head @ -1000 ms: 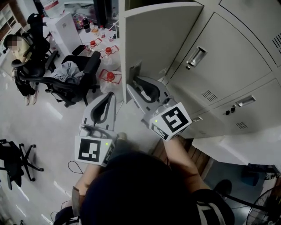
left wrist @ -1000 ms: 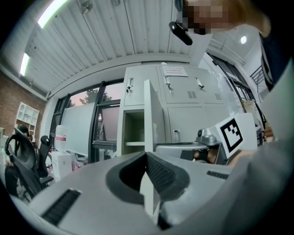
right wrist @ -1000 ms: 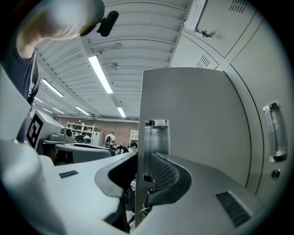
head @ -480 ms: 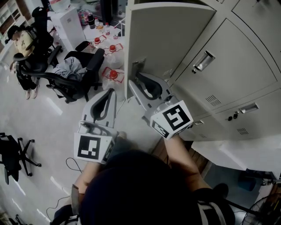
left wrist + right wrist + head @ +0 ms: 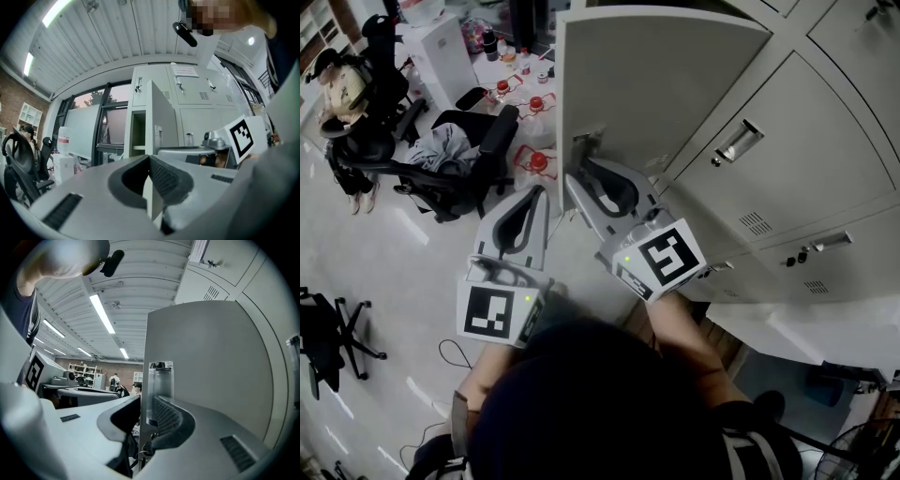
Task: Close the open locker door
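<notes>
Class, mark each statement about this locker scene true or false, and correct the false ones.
1. The right gripper is clamped on the edge of the locker door. True.
2. The left gripper grips the door too. False: it hangs clear of the door, jaws together on nothing.
3. The locker door is fully closed. False: it stands swung out from the cabinet.
4. A black office chair stands on the floor to the left of the door. True.
5. The neighbouring lockers to the right are all open. False: the ones in view are closed.
</notes>
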